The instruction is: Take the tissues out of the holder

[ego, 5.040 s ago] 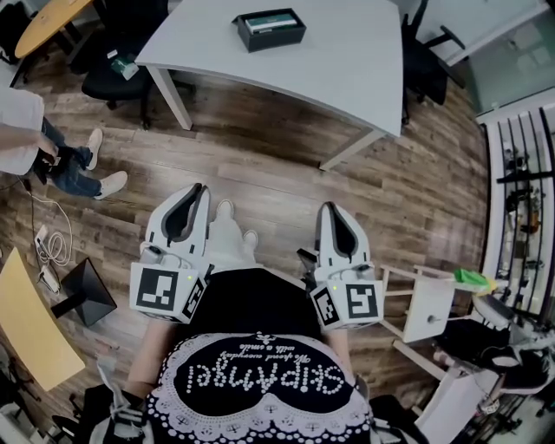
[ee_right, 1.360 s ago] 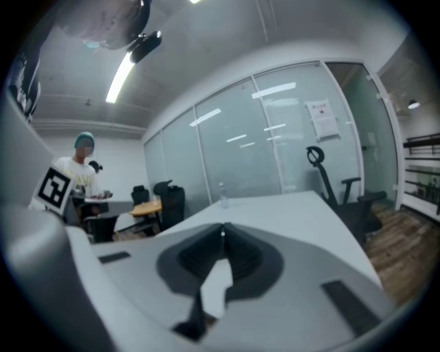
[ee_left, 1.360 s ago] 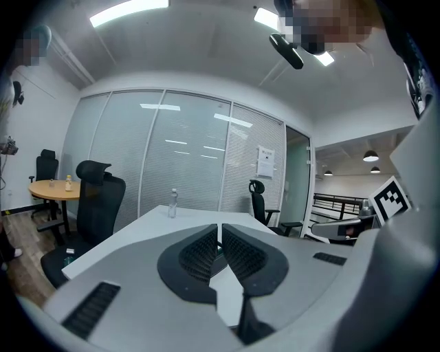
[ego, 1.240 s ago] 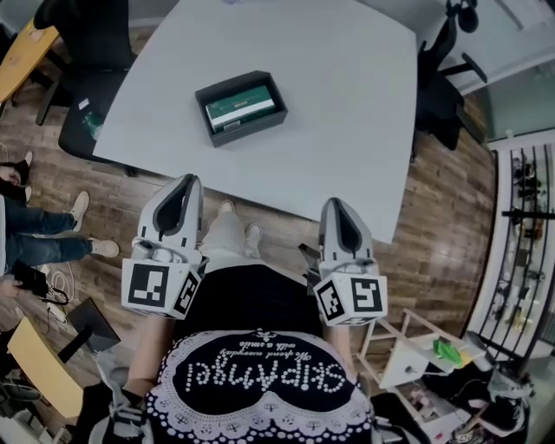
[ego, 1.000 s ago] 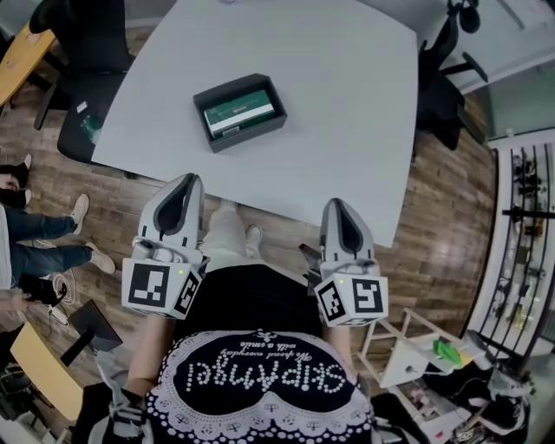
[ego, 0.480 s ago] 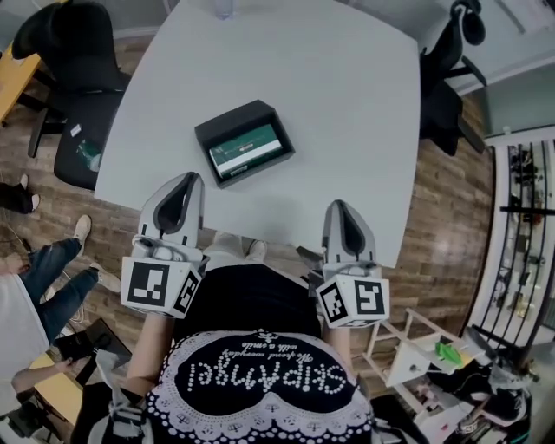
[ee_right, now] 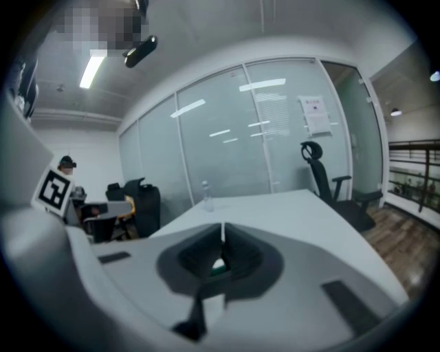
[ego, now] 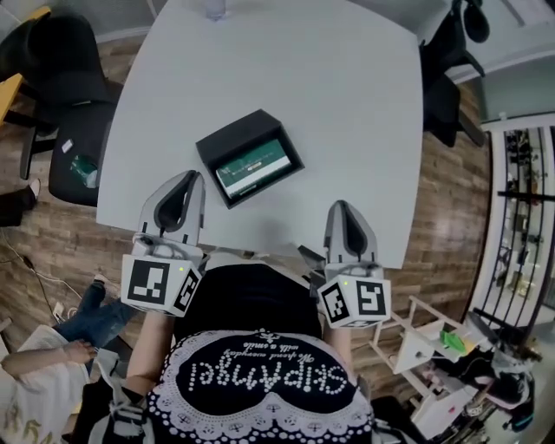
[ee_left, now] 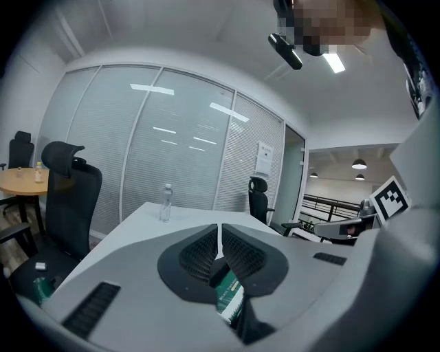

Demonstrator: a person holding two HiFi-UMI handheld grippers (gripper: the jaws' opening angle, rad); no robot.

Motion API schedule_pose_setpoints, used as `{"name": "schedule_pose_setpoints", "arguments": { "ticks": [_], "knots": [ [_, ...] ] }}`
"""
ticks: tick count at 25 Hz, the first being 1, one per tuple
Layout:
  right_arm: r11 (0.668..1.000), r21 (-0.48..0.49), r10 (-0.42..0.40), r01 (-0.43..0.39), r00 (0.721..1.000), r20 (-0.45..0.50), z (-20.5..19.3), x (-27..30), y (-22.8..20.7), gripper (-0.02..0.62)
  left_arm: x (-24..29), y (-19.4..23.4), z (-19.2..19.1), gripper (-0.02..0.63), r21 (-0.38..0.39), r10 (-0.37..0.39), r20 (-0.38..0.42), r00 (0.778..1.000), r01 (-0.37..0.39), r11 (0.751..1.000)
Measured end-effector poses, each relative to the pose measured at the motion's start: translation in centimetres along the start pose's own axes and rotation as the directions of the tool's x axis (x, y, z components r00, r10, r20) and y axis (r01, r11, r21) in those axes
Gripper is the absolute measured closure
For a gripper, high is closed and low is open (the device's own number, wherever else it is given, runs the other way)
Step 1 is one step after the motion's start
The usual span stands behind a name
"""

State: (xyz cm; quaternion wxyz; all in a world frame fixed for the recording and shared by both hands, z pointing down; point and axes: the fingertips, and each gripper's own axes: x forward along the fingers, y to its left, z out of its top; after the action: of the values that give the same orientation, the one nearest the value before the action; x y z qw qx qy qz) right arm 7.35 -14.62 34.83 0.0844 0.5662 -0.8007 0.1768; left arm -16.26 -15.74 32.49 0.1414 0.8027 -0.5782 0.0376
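Closer than five seconds before, the white table (ego: 303, 78) had gone from lying well ahead of us across the wooden floor to reaching our body. The black rectangular open-topped holder (ego: 208, 147) now sat just ahead of our grippers instead of far off.

The holder lay flat on the table, turned at a slant. The green-and-white tissue pack (ego: 254, 165) lay inside it, filling most of its floor.

Our left gripper (ego: 185, 177) hovered just to the left of the holder's near corner, and we could not tell whether it touched. Its grey jaws were pressed together with nothing between them. In the left gripper view the closed tips (ee_left: 220, 227) pointed over the holder, and the tissue pack (ee_left: 227, 299) showed below them, behind the jaws rather than in them.

Our right gripper (ego: 344, 206) hung to the right of the holder and nearer to us, apart from it. Its jaws were likewise closed and empty. The right gripper view showed the tips (ee_right: 222, 227) meeting, with a blurred green patch beyond them.

A clear plastic bottle (ego: 214, 9) stood upright well beyond the holder, by the table's far edge. A black office chair (ego: 61, 104) stood off to the holder's left, beside the table.
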Motion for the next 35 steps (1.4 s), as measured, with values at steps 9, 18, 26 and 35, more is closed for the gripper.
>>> {"name": "schedule_pose_setpoints", "arguments": {
  "ticks": [9,18,26,35],
  "knots": [
    [0.998,0.014,-0.055,0.056,0.998,-0.011,-0.4,1.4,0.8,0.560,1.8,2.0,-0.6,0.563,-0.007,-0.059,-0.036,0.998,0.059,0.998],
    [0.998,0.009,-0.054,0.054,0.998,-0.017,0.0,2.4,0.4,0.560,2.6,2.3,-1.0,0.563,-0.010,-0.069,-0.054,0.996,0.069,0.998],
    [1.000,0.003,-0.023,0.023,0.999,-0.042,0.2,3.0,-0.4,0.560,2.9,1.7,-1.0,0.561,-0.014,-0.047,-0.063,0.997,0.046,0.999],
    [1.000,0.005,0.003,-0.002,0.999,-0.054,0.3,3.3,-1.1,0.560,3.1,0.8,-1.3,0.560,-0.004,-0.047,-0.087,0.995,0.046,0.999]
  ]
}}
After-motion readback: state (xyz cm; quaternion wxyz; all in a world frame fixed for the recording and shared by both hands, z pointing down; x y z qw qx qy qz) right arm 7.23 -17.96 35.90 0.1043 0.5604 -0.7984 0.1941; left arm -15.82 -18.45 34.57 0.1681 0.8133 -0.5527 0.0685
